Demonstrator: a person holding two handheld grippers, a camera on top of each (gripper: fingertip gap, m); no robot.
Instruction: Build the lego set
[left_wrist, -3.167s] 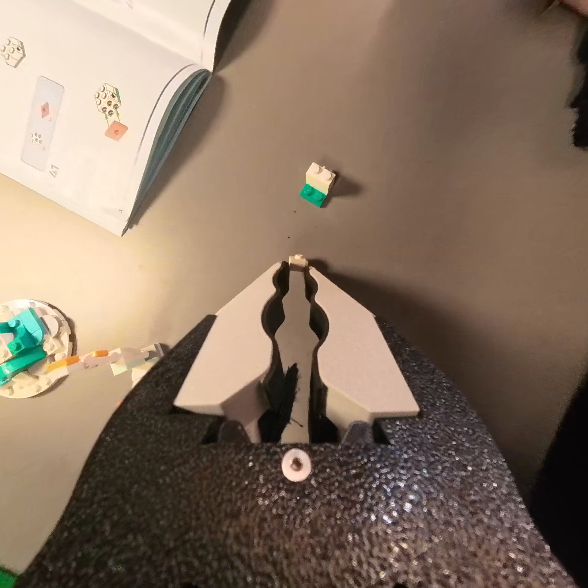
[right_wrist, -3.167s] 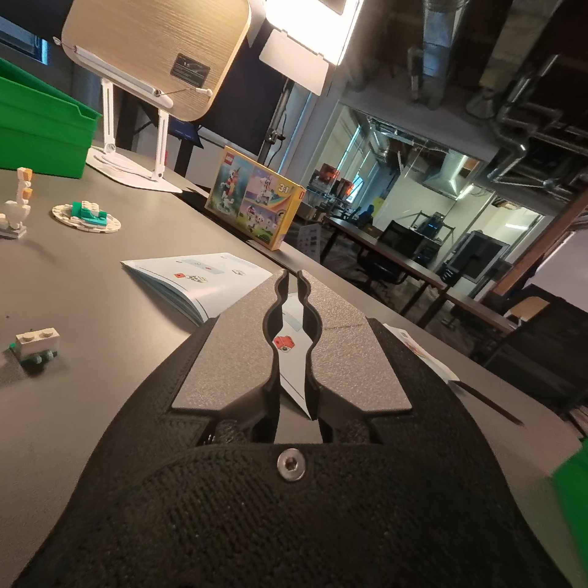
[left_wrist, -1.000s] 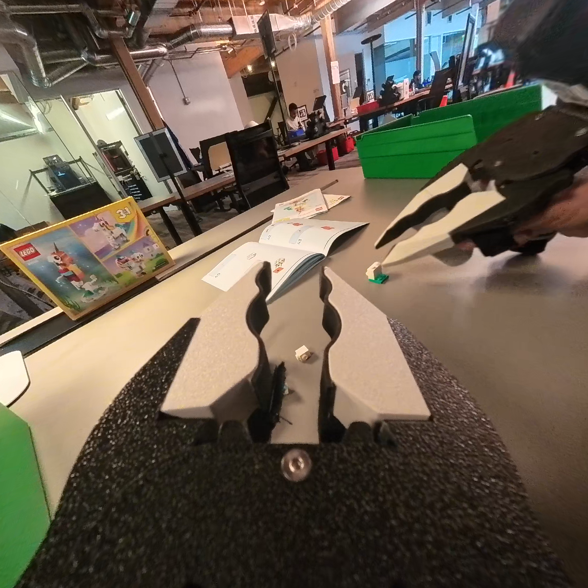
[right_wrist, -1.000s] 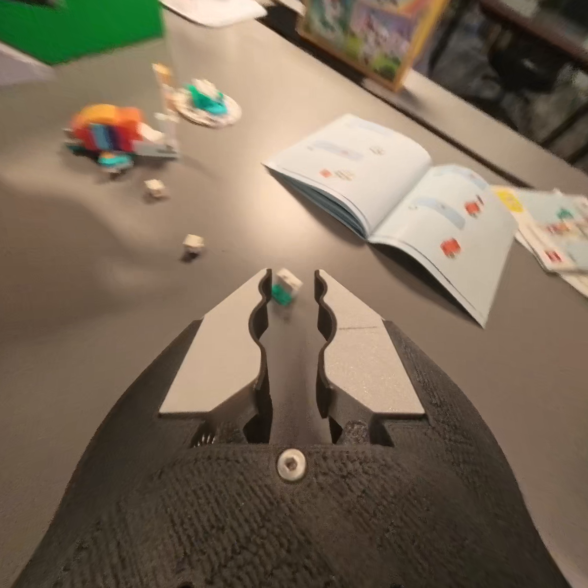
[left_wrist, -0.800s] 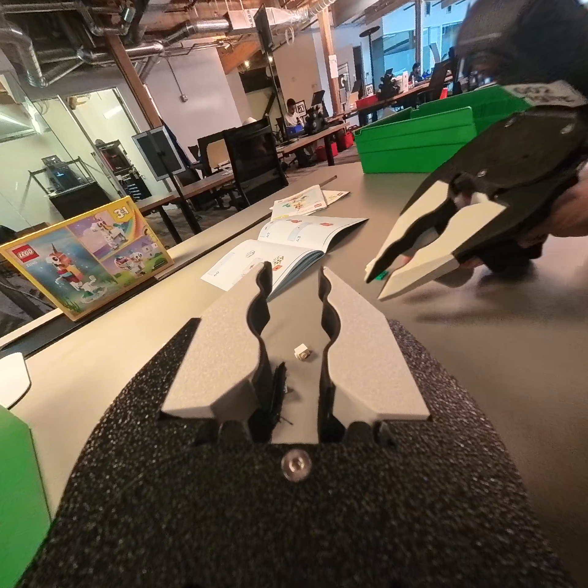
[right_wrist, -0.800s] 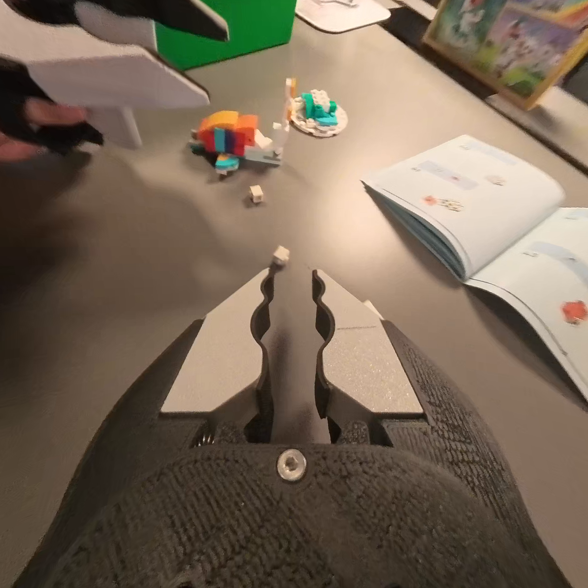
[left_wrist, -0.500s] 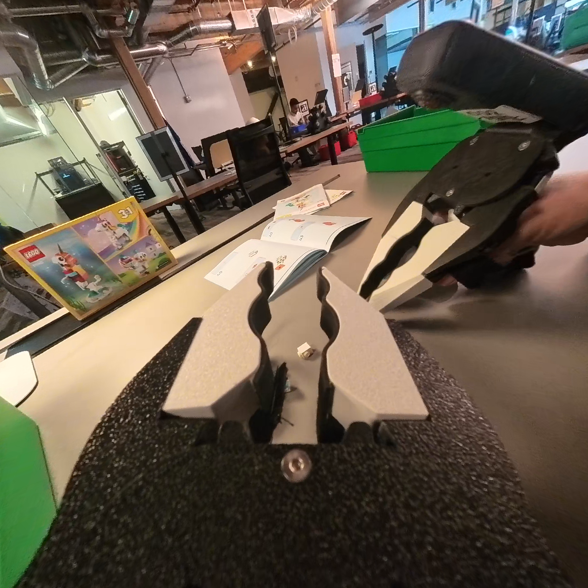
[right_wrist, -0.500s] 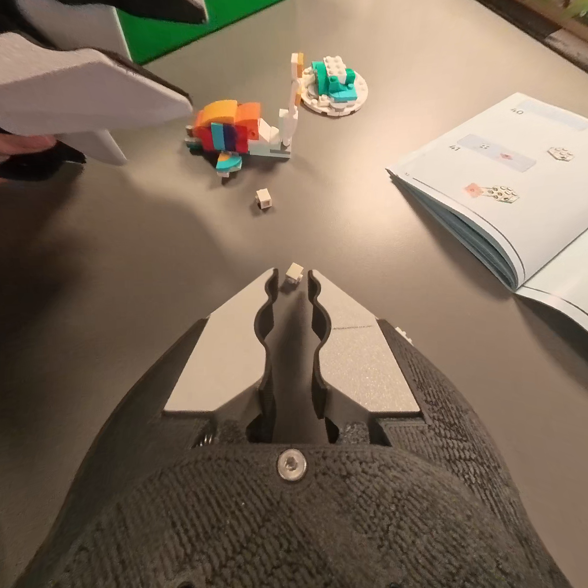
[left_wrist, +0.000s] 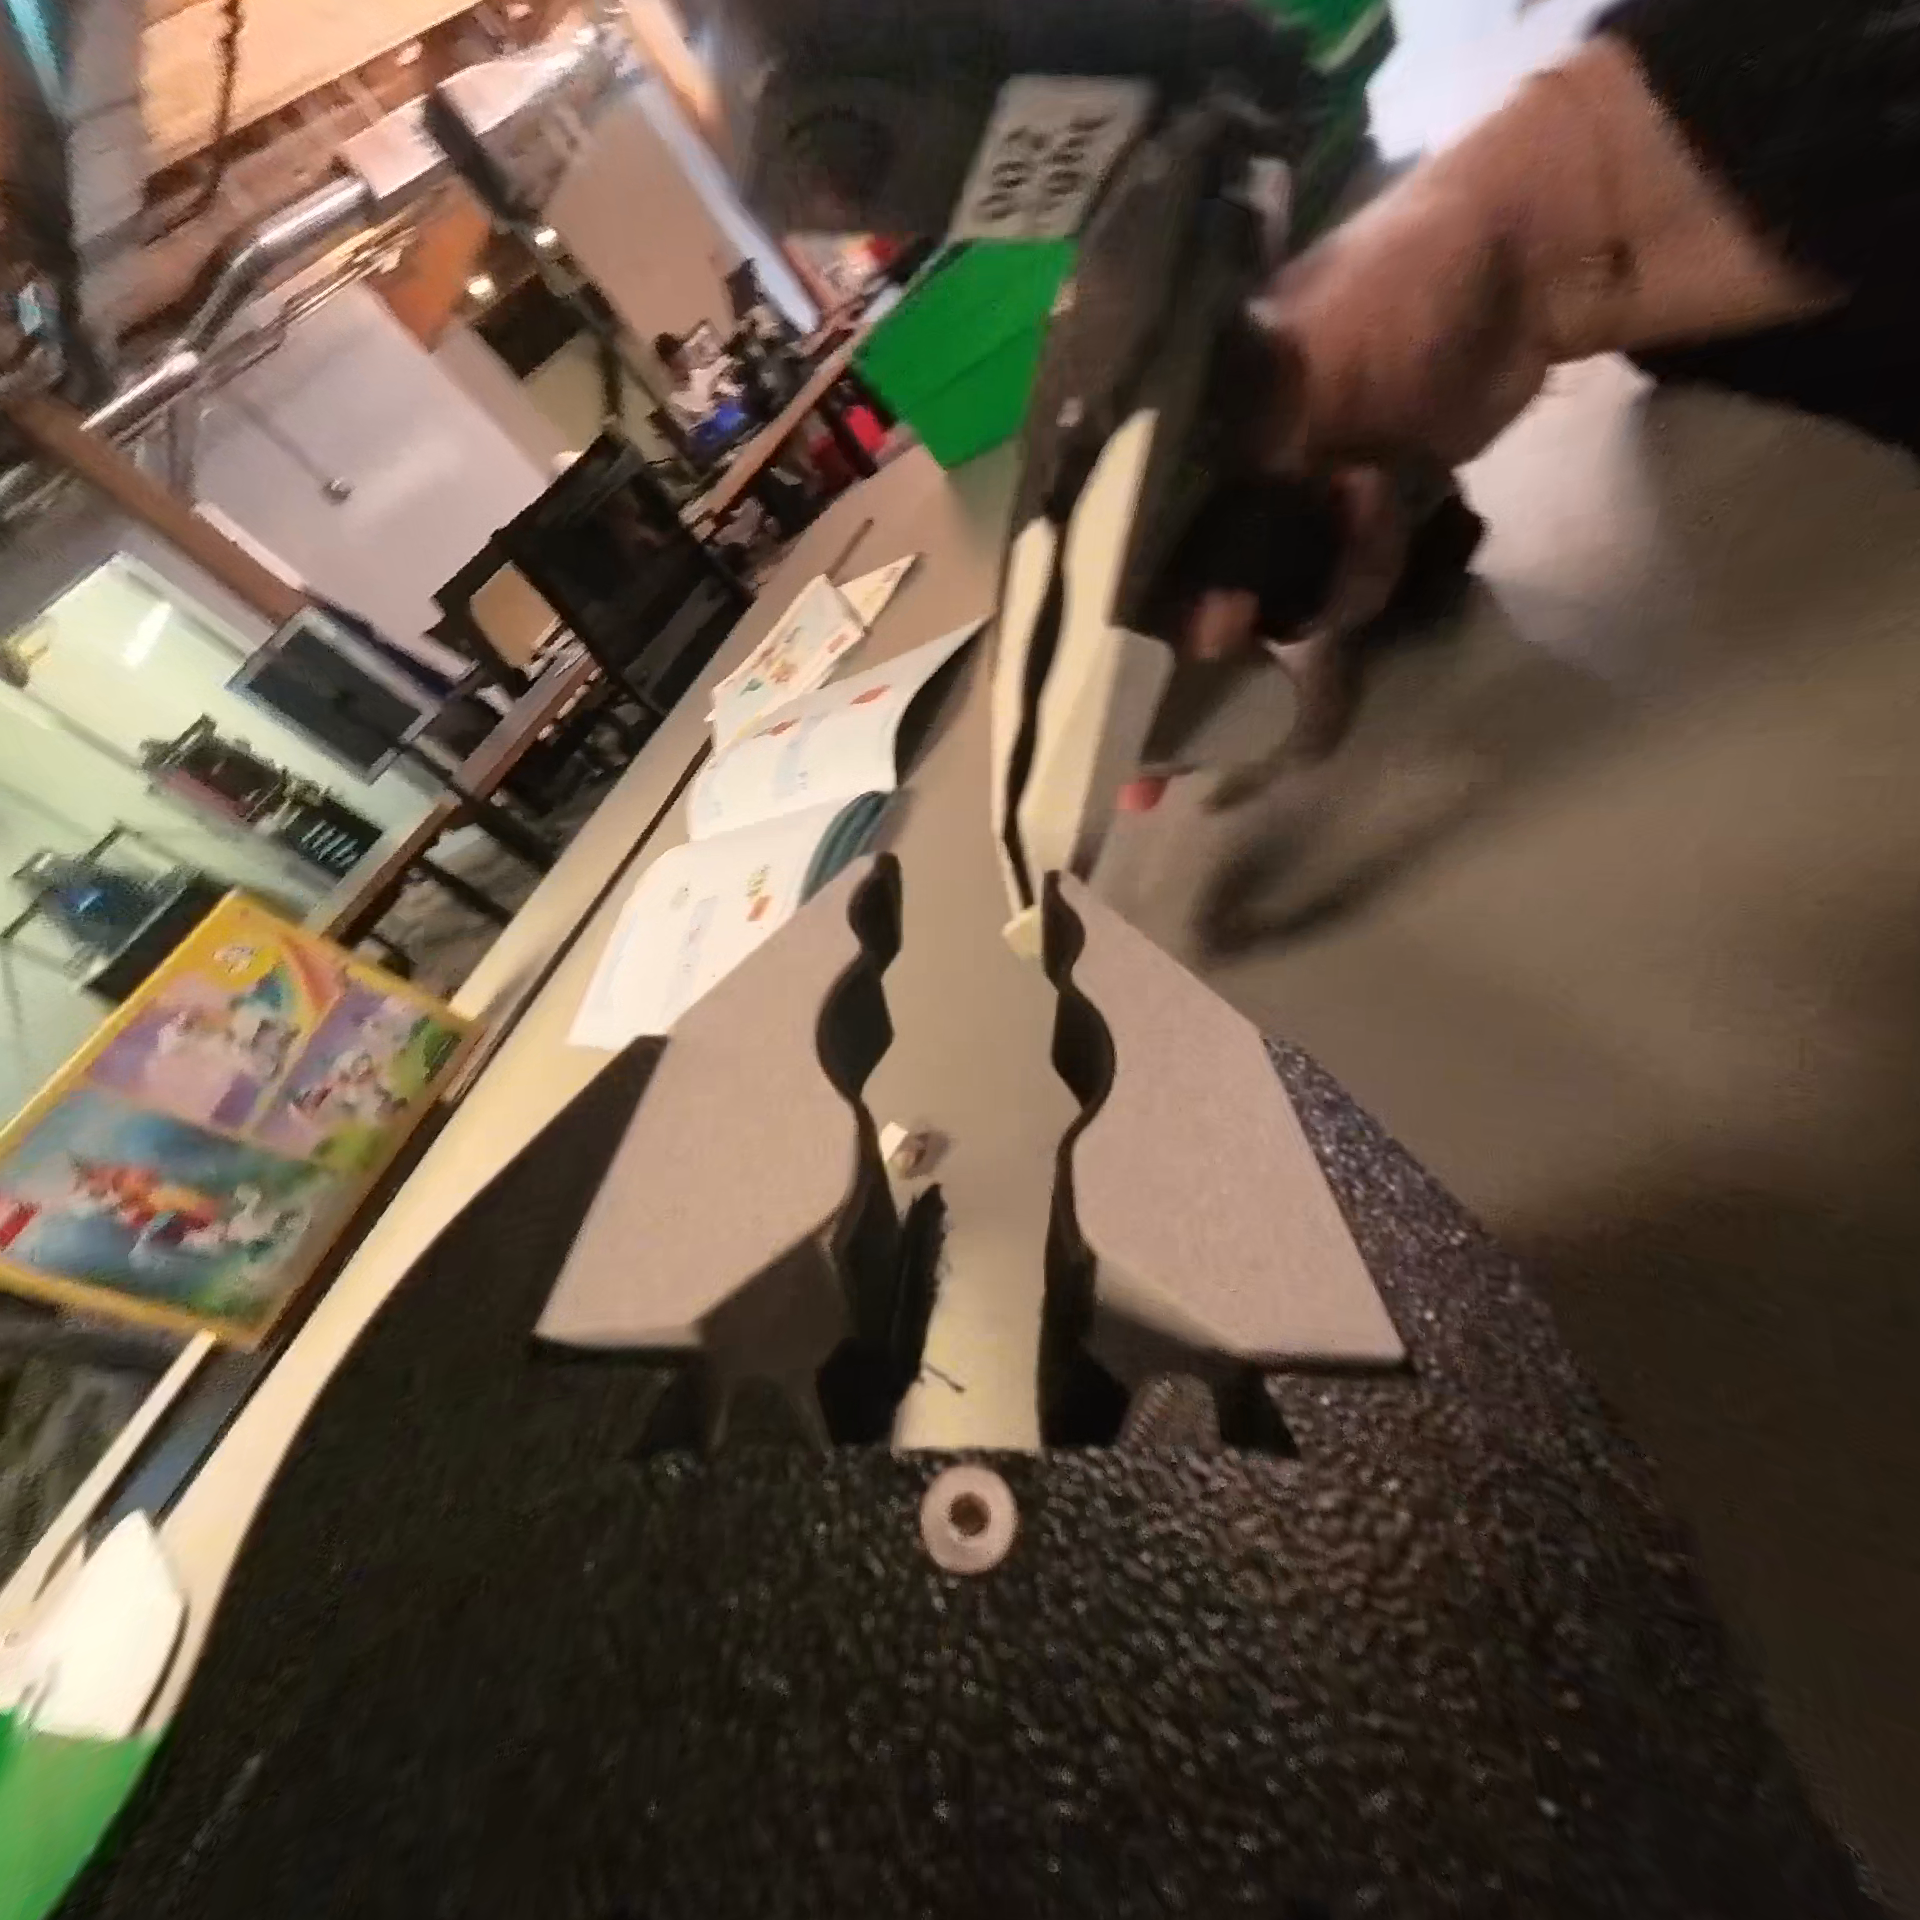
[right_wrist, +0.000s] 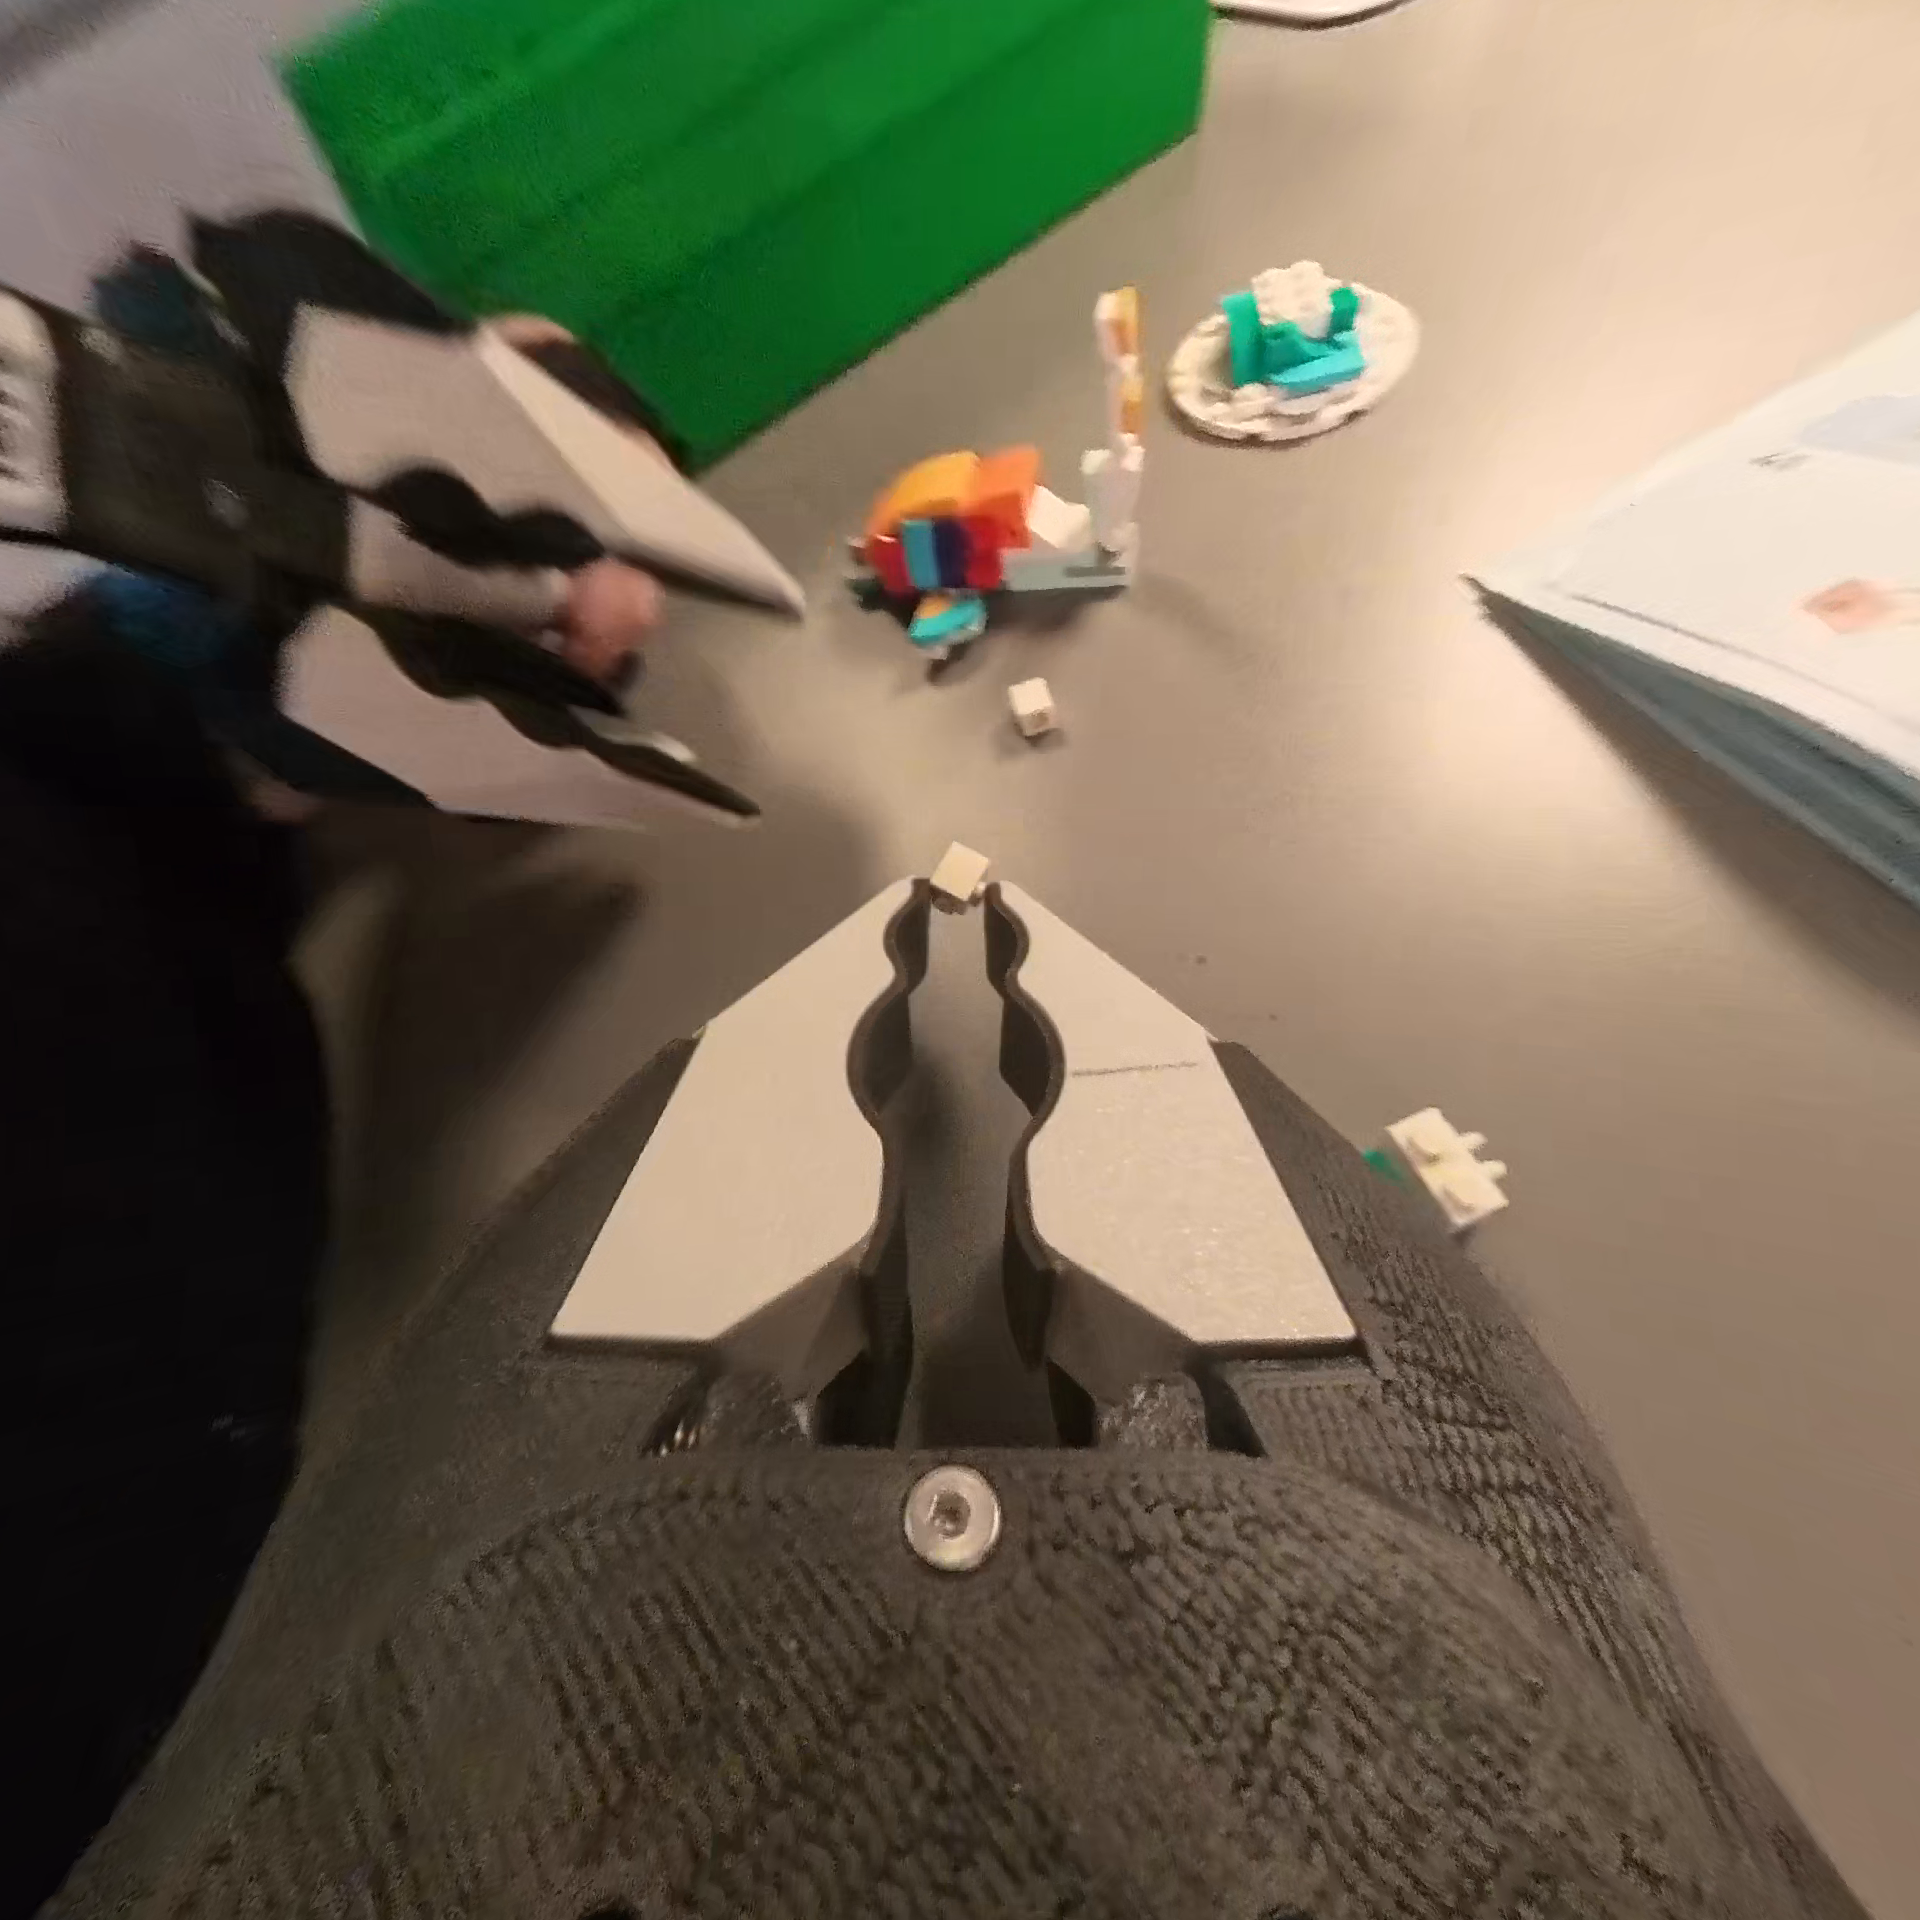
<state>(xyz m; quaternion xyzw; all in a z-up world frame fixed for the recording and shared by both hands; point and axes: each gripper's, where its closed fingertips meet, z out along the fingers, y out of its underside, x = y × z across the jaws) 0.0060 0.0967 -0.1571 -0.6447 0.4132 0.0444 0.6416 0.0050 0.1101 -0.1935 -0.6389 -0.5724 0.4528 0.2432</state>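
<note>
My right gripper (right_wrist: 954, 891) has its fingers drawn in narrow, with a small cream cube (right_wrist: 958, 875) sitting right at the tips. It looks pinched between them, though only the very ends touch it. From the left wrist view that same gripper (left_wrist: 1023, 920) points steeply down at the table (left_wrist: 1558, 1039), a hand (left_wrist: 1455, 312) wrapped round its body, all a bit blurred.

My left gripper (left_wrist: 966, 894) has its fingers spread wide and holds nothing. Another cream cube (left_wrist: 912, 1148) lies on the table down in the gap between them, nearer the left finger and closer to the base than the tips. In the right wrist view the left gripper (right_wrist: 769, 707) hangs off to the side, fingers apart.

Also on the table: a third cube (right_wrist: 1034, 709) just past my right tips, near the colourful model (right_wrist: 966, 540), then the round white plate build (right_wrist: 1288, 353) and a green bin (right_wrist: 748, 177) behind. A white-on-green brick (right_wrist: 1449, 1169) lies beside my right finger. The open booklet (right_wrist: 1766, 582) is off to the right, the set box (left_wrist: 208, 1122) at the table's edge.
</note>
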